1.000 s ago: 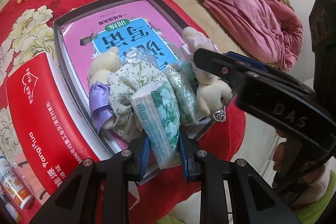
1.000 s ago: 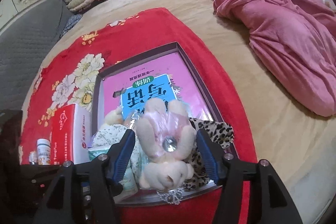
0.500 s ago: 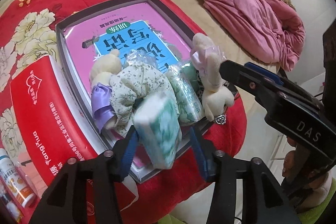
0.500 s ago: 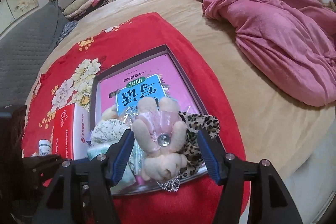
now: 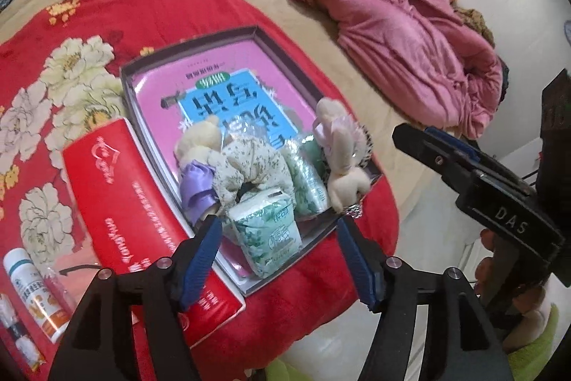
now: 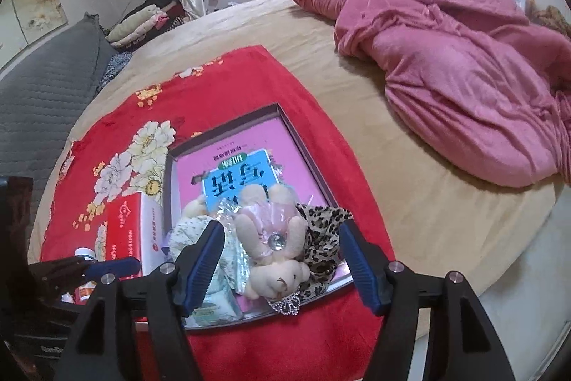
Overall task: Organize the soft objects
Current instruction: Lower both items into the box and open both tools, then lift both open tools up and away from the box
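A shallow grey box holds a pink book and a heap of soft things. A green-white tissue pack lies at the box's near end between the jaws of my left gripper. Those jaws are opening and their pads stand clear of the pack. Behind it lie a floral cloth, a cream bear with a purple ribbon and a second tissue pack. In the right wrist view my right gripper hangs over a plush bear in pink. Its jaws are opening and touch nothing. A leopard cloth lies beside the bear.
A red carton lies along the box's left side, with a white bottle and small tubes near it. All rest on a red flowered blanket on a beige bed. A pink quilt is heaped at the right, and the bed's edge drops off nearby.
My left gripper has opened and let go of the tissue pack, which now lies in the box. Both grippers have lifted away from the heap.
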Motion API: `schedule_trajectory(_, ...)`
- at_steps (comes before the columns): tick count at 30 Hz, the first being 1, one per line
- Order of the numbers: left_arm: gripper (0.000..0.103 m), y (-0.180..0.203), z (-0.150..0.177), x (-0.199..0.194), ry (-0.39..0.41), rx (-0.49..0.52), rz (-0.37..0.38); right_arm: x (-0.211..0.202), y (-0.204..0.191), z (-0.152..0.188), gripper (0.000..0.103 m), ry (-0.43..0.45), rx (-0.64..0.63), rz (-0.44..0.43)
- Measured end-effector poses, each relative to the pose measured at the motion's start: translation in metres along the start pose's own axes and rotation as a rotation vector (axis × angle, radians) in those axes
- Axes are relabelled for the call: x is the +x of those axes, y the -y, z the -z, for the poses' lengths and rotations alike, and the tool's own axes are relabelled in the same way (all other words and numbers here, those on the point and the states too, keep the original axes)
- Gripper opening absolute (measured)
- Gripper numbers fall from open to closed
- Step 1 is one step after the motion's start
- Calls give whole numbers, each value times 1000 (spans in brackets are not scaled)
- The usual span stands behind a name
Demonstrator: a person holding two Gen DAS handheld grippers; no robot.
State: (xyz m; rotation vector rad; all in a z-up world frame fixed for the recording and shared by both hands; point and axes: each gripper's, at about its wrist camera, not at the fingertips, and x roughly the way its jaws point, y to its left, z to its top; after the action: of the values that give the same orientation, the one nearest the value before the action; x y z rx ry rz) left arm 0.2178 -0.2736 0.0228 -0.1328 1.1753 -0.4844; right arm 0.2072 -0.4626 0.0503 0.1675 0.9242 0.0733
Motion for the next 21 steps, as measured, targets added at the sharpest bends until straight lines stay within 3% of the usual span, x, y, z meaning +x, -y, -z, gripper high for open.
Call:
schedule_trajectory(5,70,-8,-1,-38,80,-19,-2,-22,-19,-6,67,45,-33,-14)
schedule_trajectory(8,77,-19,1,-64,129,-35,-22,-35,-37,-10,68,75,-61,-25)
schedule_trajectory(21,78,-114,38,-152,251,-193,-122,-63,-123,-13,71,133,-154,-88)
